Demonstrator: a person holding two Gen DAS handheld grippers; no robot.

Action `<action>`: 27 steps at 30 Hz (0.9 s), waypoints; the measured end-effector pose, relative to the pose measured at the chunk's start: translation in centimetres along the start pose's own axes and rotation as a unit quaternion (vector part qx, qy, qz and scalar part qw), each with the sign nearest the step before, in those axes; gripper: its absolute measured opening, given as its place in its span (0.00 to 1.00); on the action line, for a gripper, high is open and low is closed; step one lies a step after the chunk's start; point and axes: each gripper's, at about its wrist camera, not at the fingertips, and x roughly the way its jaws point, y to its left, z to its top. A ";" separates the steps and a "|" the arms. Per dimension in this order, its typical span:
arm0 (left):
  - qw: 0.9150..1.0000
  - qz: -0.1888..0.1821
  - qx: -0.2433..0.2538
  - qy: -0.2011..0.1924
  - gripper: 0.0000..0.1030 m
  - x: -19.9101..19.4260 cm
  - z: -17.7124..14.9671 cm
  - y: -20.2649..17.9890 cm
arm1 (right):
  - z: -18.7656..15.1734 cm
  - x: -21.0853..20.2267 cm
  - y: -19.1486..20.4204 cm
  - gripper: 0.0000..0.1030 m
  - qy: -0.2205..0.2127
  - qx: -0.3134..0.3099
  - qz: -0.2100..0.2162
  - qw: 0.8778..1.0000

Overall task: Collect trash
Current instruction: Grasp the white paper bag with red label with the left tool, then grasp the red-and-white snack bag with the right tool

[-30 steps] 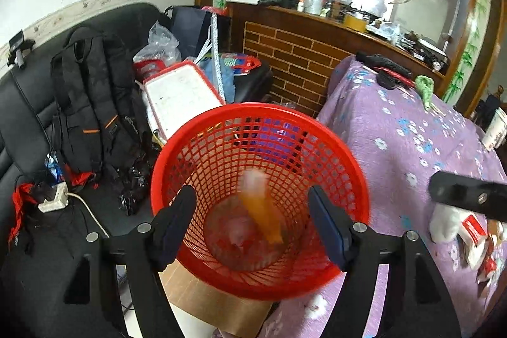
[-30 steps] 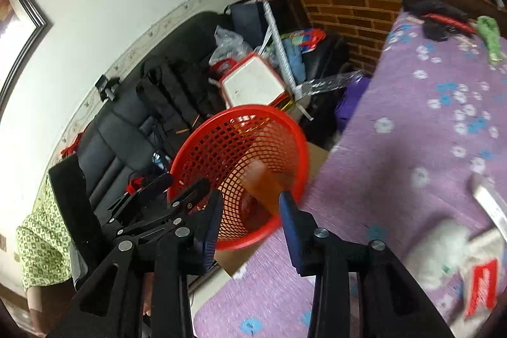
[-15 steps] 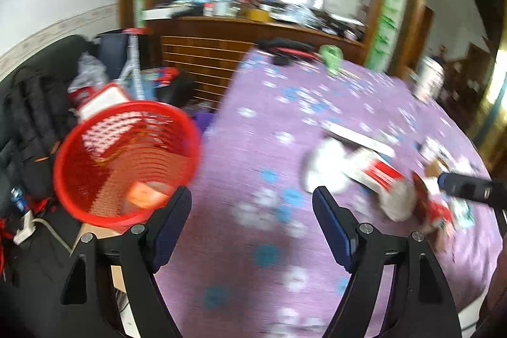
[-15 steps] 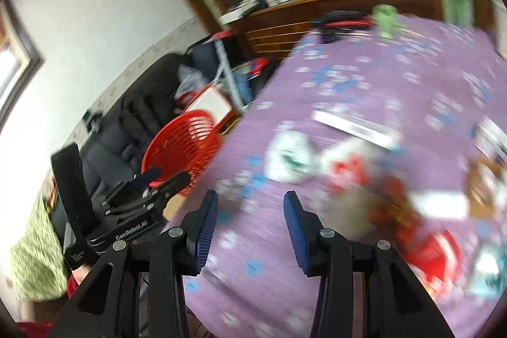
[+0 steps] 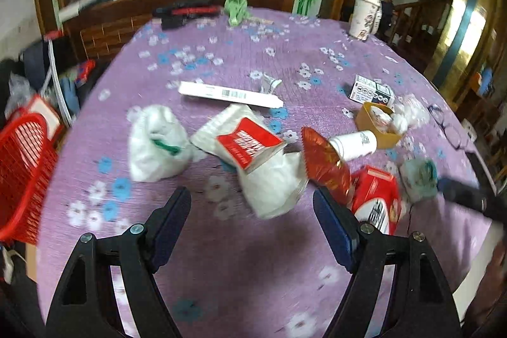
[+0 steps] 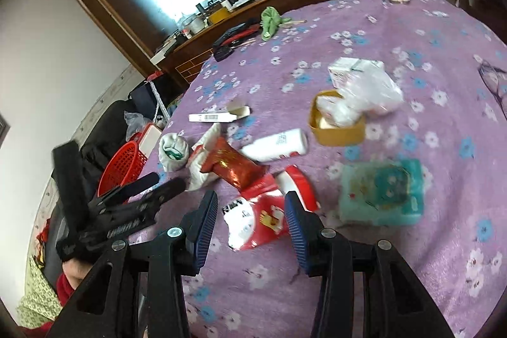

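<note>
- Right gripper, jaws apart and empty, hovers at lower centre over the red-and-white crinkled snack packet; best to straddle its middle before pinching.
- Left gripper, also spread and empty, faces the white crumpled paper bag.
- Red plastic mesh basket sits at the left edge, contents unseen.
- Tan paper bowl holds crumpled clear plastic.

Each gripper is black, silver-screwed, with ribbed blue pads.
</note>
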 end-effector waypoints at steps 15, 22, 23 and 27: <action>0.994 0.002 -0.097 0.044 0.63 5.3 4.1 0.7 | -0.5 -0.8 -2.4 0.59 -0.011 0.012 0.008 1.000; 0.997 0.013 -0.068 0.033 0.39 6.4 3.5 0.3 | -1.4 1.0 -0.7 0.71 0.014 -0.041 -0.015 0.999; 0.997 0.013 -0.063 0.030 0.39 6.2 3.4 0.2 | -1.6 1.3 -0.2 0.73 0.019 -0.054 -0.022 0.998; 0.999 0.007 -0.041 0.008 0.39 4.3 2.7 -0.2 | -2.7 2.3 2.5 0.77 0.022 -0.129 -0.063 0.989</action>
